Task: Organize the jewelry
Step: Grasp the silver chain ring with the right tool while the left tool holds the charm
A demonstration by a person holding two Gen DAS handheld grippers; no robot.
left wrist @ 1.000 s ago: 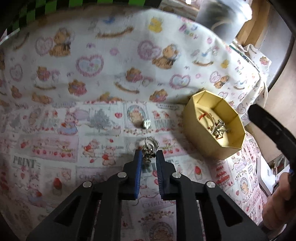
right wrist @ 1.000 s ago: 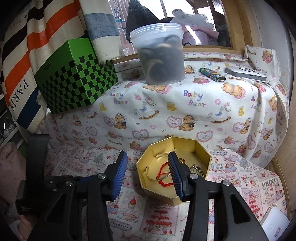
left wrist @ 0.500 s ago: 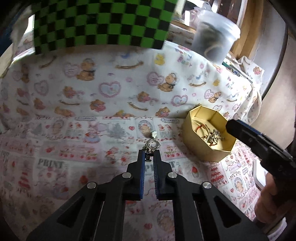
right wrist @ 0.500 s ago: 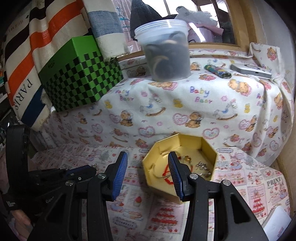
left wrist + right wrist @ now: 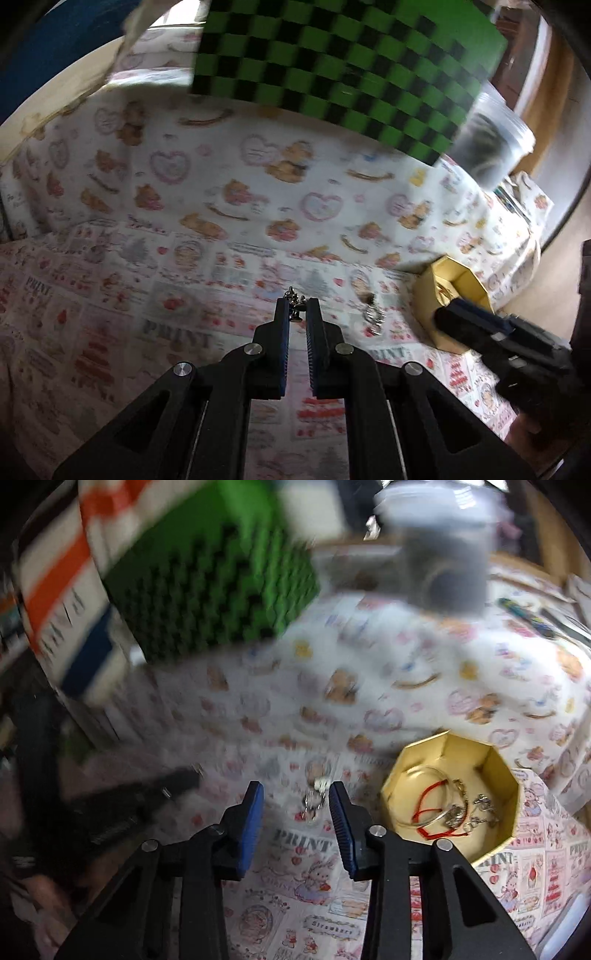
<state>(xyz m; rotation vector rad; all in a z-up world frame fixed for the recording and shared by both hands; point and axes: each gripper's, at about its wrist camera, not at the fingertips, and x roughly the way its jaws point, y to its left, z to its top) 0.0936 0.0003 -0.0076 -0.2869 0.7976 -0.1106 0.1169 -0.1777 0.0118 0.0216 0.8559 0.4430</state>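
right wrist view: green checkered box (image 5: 221,587) stands behind gold box (image 5: 452,794).

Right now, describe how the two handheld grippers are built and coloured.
Both look alike. The left gripper has black plastic arms with triangular cut-outs, silver round pivot bolts, and two narrow blue ribbed pads at the tips. The right gripper has the same black frame, silver bolts and blue ribbed pads. No cables or markings show.

L gripper (image 5: 297,308) lifted charm (image 5: 294,302); R gripper (image 5: 295,794) closing.
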